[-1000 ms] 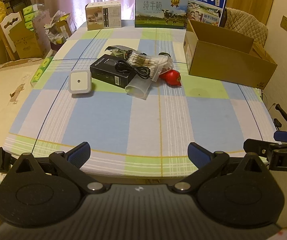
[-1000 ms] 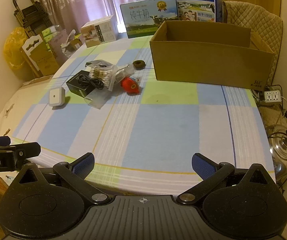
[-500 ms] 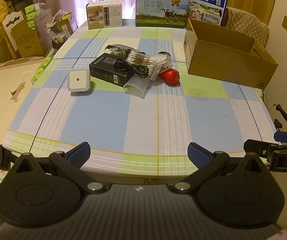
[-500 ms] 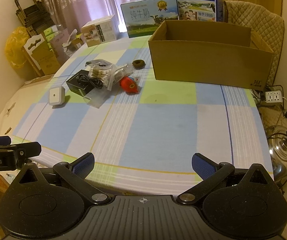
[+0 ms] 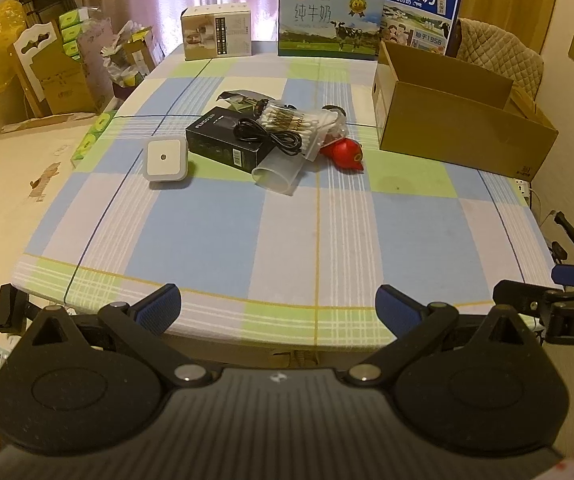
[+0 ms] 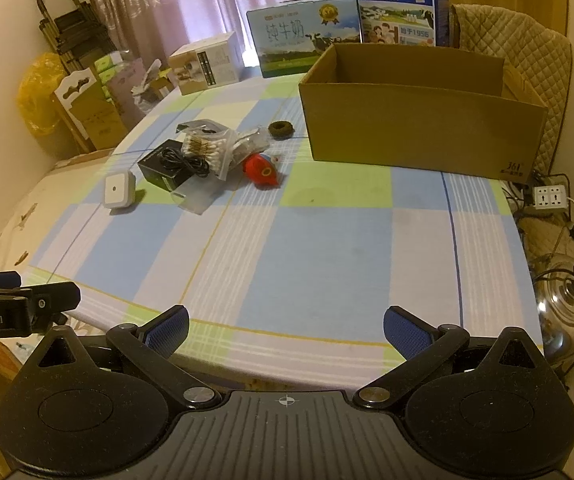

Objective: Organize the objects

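Currently both my left gripper [image 5: 277, 304] and right gripper [image 6: 285, 325] hover spread wide and empty at the table's [image 6: 327, 264] near edge. Mid-table, well apart from them, lies the cotton-swab bag [image 5: 299, 124] (light, crinkly, probably slippery); I judge pinching its loose edge best, then the cardboard box [image 6: 419, 128].

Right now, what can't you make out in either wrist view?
- Cardboard box floor, both views: near wall hides it.
- Black box top, both views: black cable and swab bag cover part.
- Dark ring, left view: behind the pile.
- Black box print: too small.
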Available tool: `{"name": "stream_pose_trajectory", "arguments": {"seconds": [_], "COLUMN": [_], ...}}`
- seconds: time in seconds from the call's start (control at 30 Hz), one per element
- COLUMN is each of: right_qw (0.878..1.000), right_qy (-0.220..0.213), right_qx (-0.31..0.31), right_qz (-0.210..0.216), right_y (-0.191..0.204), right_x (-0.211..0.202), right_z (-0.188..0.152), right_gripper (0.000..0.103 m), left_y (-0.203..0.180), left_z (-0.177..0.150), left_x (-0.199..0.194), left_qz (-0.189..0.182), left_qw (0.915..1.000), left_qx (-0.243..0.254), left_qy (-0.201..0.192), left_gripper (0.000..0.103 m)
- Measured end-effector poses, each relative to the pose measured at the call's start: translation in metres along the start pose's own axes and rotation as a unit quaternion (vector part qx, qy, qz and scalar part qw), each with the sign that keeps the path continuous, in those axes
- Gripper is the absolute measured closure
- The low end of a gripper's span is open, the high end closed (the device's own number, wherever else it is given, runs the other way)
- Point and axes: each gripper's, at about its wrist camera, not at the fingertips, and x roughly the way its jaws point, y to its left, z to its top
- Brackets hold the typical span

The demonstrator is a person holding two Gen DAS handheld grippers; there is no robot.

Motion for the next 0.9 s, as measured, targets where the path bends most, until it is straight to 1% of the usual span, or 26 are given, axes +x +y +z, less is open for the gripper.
{"name": "stream_pose_trajectory", "arguments": {"seconds": [0.3, 0.47, 0.57, 0.77, 0.9], "right_qw": [1.000, 1.000, 1.000, 1.000, 0.999], "right_qy": [0.004, 0.006, 0.007, 0.012, 0.017], "right_qx": [-0.006, -0.006, -0.006, 0.016, 0.030], "right_qz": [0.005, 0.005, 0.004, 0.006, 0.005], "right_y": [0.004, 0.007, 0.010, 0.013, 0.015], "right_x": [0.004, 0.012, 0.020, 0.043, 0.061], "right_z": [0.002, 0.007, 0.013, 0.032, 0.046], "right_gripper": [0.002, 0.002, 0.002, 0.002, 0.002], "left_y": [0.009, 0.017, 0.025, 0.046, 0.064], "left_z": [0.000, 0.007, 0.016, 0.036, 0.056], "left_x": [0.006, 0.016, 0.027, 0.051, 0.076], "left_qz": [0.005, -0.002, -0.004, -0.007, -0.002], "left_qw": [0.9999, 0.9998, 0.9997, 0.9996, 0.9997], "left_qx": [-0.009, -0.012, -0.012, -0.012, -0.005], "left_qy": [0.005, 0.015, 0.019, 0.023, 0.022], "left_gripper": [0.001, 0.001, 0.001, 0.001, 0.001]}}
